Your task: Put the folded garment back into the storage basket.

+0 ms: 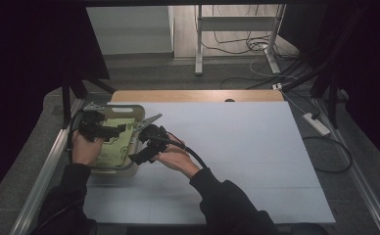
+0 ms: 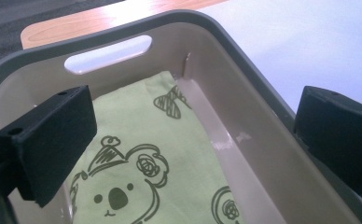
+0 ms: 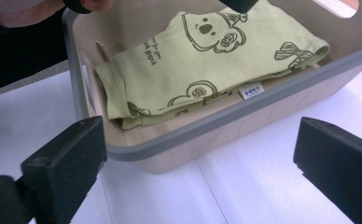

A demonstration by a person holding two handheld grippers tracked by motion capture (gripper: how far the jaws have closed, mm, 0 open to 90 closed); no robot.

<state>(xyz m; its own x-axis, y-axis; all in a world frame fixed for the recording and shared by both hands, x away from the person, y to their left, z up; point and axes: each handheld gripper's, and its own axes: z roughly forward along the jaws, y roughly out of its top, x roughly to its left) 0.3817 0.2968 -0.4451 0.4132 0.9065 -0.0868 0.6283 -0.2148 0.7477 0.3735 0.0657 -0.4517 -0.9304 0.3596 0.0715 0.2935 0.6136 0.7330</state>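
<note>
**Folded cloth lying in bin, both tools hanging released**

Landmark: the bin (image 1: 140,113), a beige tub with a grey rim and cut-out handles, sitting at the near-left part of the tabletop (image 1: 237,147).

- Cloth (image 1: 115,143) is lying inside the bin, flat on its floor, folded into a neat rectangle. Judging by the tidy fold, it is being stored here rather than dropped.
- In the left gripper view the cloth (image 2: 156,168) is sitting against one side of the bin (image 2: 263,112), leaving a bare strip of bin floor along the other wall.
- Left tool (image 1: 103,128) is hovering over the bin, above the cloth; jaws standing wide apart, nothing between them, pads touching nothing.
- Right tool (image 1: 145,145) is hanging just outside the bin's right wall, jaws likewise spread and empty. In the right gripper view the bin wall (image 3: 244,116) is lying between the jaws and the cloth (image 3: 202,60).
- Likely reading: both tools are standing released with the cloth deposited; no grip is being kept on it.

Writing and marks:
- Cloth is printed with dark line-drawn koala faces and bows.
- A short printed line is running beside the koala; reading uncertain, too small.
- A small white label (image 3: 251,90) is showing at the folded edge; text unreadable.
</note>
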